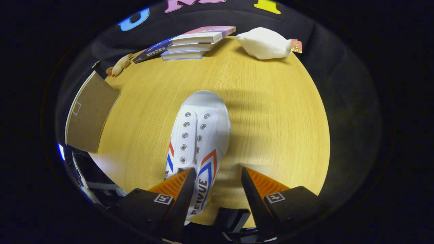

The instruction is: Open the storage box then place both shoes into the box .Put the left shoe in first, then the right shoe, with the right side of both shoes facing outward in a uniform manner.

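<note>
Right now your gripper (217,189) is spread open, its left finger (176,189) against the heel of the white shoe (198,135) on the wooden table (271,118); the storage box (90,115) sits left, contents hidden.

The heel of the white shoe (198,142) is hidden behind the left finger (176,189) of the tongs (217,184). The small toy (119,65) by the books (190,44) is too tiny to tell.
</note>
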`<state>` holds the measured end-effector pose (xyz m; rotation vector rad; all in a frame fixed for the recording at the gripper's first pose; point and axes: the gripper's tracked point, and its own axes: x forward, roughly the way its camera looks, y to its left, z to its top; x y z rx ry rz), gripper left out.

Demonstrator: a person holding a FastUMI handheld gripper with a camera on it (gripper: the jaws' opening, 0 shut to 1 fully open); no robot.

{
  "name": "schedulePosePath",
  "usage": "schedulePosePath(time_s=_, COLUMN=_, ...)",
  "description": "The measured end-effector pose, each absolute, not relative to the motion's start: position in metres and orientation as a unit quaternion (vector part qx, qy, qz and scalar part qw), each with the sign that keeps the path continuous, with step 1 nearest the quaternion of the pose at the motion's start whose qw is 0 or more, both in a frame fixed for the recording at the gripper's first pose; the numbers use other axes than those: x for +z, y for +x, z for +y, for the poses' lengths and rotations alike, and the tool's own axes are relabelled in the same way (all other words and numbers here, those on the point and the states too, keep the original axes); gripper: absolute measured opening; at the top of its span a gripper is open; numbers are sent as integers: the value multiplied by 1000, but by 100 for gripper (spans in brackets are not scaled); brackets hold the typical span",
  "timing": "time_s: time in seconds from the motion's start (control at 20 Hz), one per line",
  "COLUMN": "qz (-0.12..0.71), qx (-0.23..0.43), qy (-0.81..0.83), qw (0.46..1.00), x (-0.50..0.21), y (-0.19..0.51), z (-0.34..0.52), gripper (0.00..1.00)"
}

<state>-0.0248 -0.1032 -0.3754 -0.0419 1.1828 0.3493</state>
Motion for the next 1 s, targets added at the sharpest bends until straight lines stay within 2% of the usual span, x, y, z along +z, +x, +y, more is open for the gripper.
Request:
schedulePosePath(time_s=0.2, qz=560, qx=159, qy=7, qw=813, x=-375, y=-28, z=-94, gripper=37)
schedulePosePath(time_s=0.3, qz=563, qx=143, qy=23, qw=814, x=-375, y=-27, z=-93, gripper=34)
schedulePosePath(time_s=0.45, qz=565, qx=127, qy=56, qw=813, x=-371, y=-24, z=-100, gripper=14)
schedulePosePath(time_s=0.5, qz=569, qx=127, qy=65, qw=810, x=-373, y=-28, z=-98, gripper=10)
schedulePosePath(time_s=1.0, qz=556, qx=99, qy=108, qw=818, x=-292, y=-59, z=-35, gripper=9)
